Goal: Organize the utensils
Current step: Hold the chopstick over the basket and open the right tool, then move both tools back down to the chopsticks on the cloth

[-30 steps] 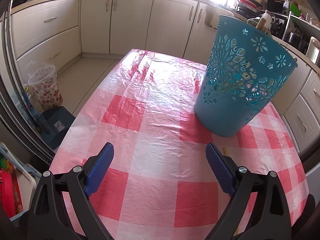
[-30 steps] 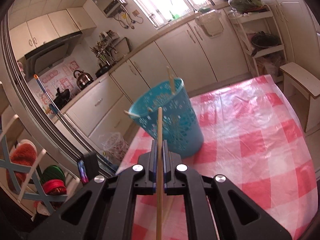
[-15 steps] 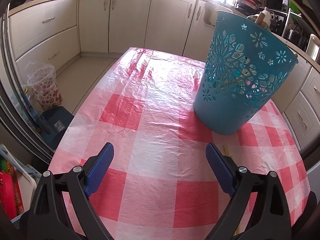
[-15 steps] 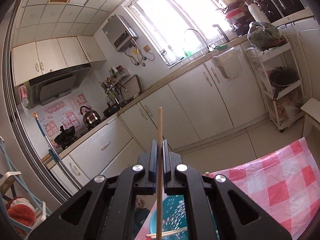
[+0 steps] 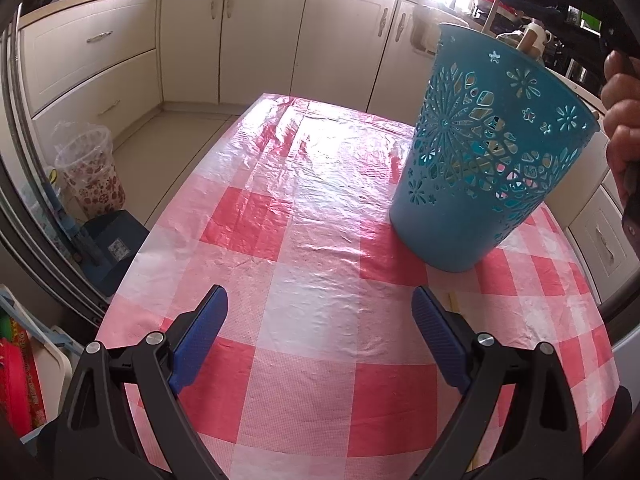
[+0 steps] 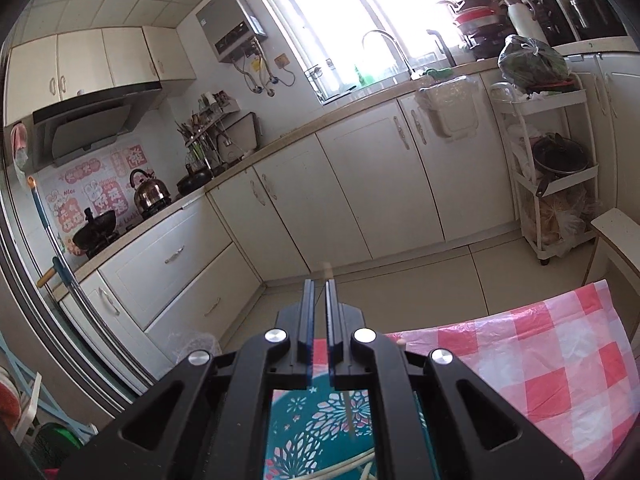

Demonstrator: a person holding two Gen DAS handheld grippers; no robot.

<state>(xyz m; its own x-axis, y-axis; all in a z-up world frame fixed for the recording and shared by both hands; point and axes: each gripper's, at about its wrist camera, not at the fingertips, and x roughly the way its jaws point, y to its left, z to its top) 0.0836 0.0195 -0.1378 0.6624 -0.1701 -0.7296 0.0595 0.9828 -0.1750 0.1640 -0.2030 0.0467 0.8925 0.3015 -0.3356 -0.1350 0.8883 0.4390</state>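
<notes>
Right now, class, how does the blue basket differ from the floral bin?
The blue basket stands on the table; the floral bin stands on the floor. The basket is solid blue with cutouts; the bin is see-through with red flowers. Both taper downward.

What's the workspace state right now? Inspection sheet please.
Surface: pink checked tablecloth, wrinkled.
Job's things: teal basket standing on it, chopsticks inside; blurred chopstick at right tool.
Clutter: nothing seen.
Grippers: left tool open, empty; right tool shut above basket, grip on chopstick unclear; hand beside basket.
Cables: nothing seen.
Surroundings: kitchen cabinets, floor bin, kettle.
</notes>
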